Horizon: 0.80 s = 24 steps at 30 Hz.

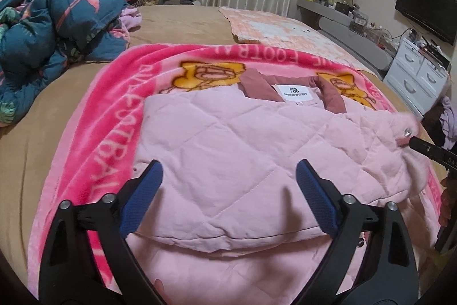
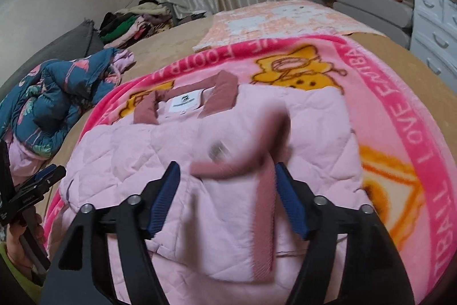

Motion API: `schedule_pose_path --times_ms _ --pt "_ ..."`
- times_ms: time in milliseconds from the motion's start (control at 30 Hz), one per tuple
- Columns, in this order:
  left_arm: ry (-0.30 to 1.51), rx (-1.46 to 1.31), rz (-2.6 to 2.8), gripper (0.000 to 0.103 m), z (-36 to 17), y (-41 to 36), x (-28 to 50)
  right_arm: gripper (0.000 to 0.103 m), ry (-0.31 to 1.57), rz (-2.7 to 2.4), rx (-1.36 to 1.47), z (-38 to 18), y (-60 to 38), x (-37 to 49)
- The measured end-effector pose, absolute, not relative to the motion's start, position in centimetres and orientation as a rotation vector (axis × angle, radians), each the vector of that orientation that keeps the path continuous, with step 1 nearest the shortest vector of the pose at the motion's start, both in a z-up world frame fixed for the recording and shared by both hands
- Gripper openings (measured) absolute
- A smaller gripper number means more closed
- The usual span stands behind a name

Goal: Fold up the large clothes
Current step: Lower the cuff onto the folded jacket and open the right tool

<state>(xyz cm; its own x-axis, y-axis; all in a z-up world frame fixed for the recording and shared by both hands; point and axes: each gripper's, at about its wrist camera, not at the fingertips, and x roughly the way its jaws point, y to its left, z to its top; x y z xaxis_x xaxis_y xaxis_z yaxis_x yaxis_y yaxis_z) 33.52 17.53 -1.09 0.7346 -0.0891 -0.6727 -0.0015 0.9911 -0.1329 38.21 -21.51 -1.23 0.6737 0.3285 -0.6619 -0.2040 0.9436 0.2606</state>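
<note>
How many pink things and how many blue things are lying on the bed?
Pink: 2, the quilted pink jacket and the pink cartoon blanket under it.
Blue: 1, the crumpled blue floral quilt.
Peach: 1, the peach patterned cloth farther back.
Total: 4, not counting the far heap of clothes, too jumbled to count.

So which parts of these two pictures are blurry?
Right wrist view: the cuff between the open right gripper is smeared; the collar stays sharp. Left wrist view: mostly sharp; only the jacket edge at right is blurred.
</note>
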Motion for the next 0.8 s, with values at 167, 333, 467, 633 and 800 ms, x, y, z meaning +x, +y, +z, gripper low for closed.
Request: schedule_pose_path --times_ms 167,333,467,633,800 --pt "0.769 -0.107 -0.074 0.072 -1.7 16.7 33.8 0.072 0.735 0.285 0.149 -0.5 -21.8 37.6" --pt "0.879 -0.070 -0.055 0.068 -4.5 16.0 34.8 0.077 0.698 0.344 0.112 0.9 -20.2 37.5" --pt "0.912 -0.078 -0.055 0.069 -5.6 16.3 35.1 0.079 0.718 0.420 0.079 1.1 -17.5 38.0" --pt "0.920 -0.079 -0.048 0.069 -5.9 16.5 35.2 0.079 0.779 0.516 0.001 0.3 -12.8 39.0" --pt "0.919 -0.079 -0.047 0.069 -6.0 16.4 35.2 0.079 0.857 0.511 -0.106 -1.2 -9.2 40.4"
